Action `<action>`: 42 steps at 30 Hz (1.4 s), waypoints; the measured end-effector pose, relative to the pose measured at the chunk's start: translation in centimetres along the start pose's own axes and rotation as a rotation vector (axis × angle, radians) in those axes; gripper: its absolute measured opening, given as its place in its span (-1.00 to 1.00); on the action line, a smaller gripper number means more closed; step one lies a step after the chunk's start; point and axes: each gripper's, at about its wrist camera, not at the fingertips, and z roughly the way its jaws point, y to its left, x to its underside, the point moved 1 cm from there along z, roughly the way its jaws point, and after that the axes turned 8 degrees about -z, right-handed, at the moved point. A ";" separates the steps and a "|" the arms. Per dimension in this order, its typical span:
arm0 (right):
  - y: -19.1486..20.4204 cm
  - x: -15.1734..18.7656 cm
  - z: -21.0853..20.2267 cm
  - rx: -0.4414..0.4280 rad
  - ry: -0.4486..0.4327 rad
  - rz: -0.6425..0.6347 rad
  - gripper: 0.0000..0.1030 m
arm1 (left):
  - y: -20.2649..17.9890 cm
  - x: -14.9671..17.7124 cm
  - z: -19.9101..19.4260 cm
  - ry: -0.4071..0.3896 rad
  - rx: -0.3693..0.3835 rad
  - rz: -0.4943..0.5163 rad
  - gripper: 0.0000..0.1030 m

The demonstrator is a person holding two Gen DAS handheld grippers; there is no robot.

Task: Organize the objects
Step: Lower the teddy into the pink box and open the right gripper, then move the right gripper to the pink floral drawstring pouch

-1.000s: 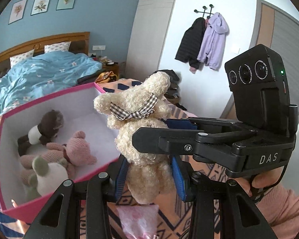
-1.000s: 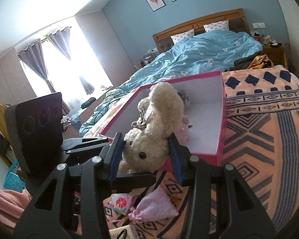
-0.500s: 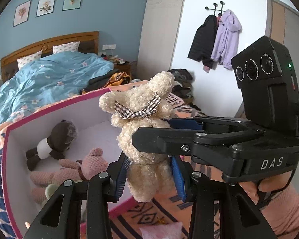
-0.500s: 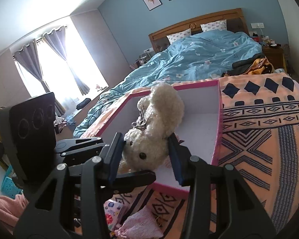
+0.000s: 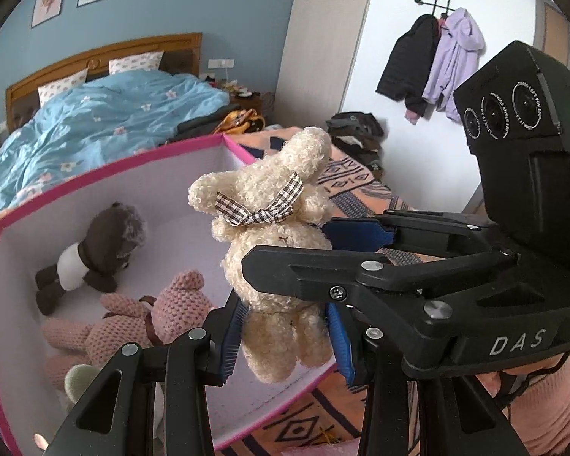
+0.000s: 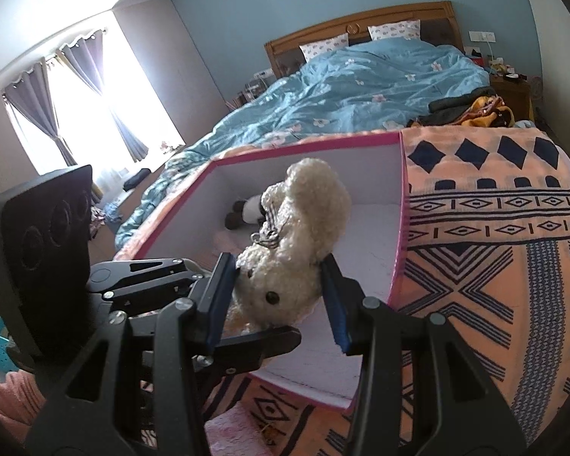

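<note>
A cream curly plush bear (image 5: 273, 250) with a checked bow hangs over the pink-rimmed white box (image 5: 106, 169). My left gripper (image 5: 285, 338) is shut on its legs. My right gripper (image 6: 281, 300) is shut on its head, which shows in the right wrist view (image 6: 296, 250); this gripper crosses the left wrist view from the right. Inside the box lie a brown and white plush (image 5: 95, 258), a pink knitted bear (image 5: 133, 326) and a pale green plush (image 5: 81, 380). The box also shows in the right wrist view (image 6: 402, 212).
The box sits on an orange and navy patterned blanket (image 6: 494, 250). A pink pouch (image 6: 235, 433) lies on it in front of the box. Behind is a bed with a blue duvet (image 5: 95, 121). Coats (image 5: 433, 60) hang on the right wall.
Both grippers have carried the cream bear forward and over the box's near rim. The box now fills more of both views and the pink pouch has slid out below.
</note>
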 end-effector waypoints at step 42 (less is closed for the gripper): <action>5.2 8.3 -6.4 -0.046 -0.002 -0.044 0.20 | -0.9 10.9 -8.4 -0.089 0.087 0.053 0.11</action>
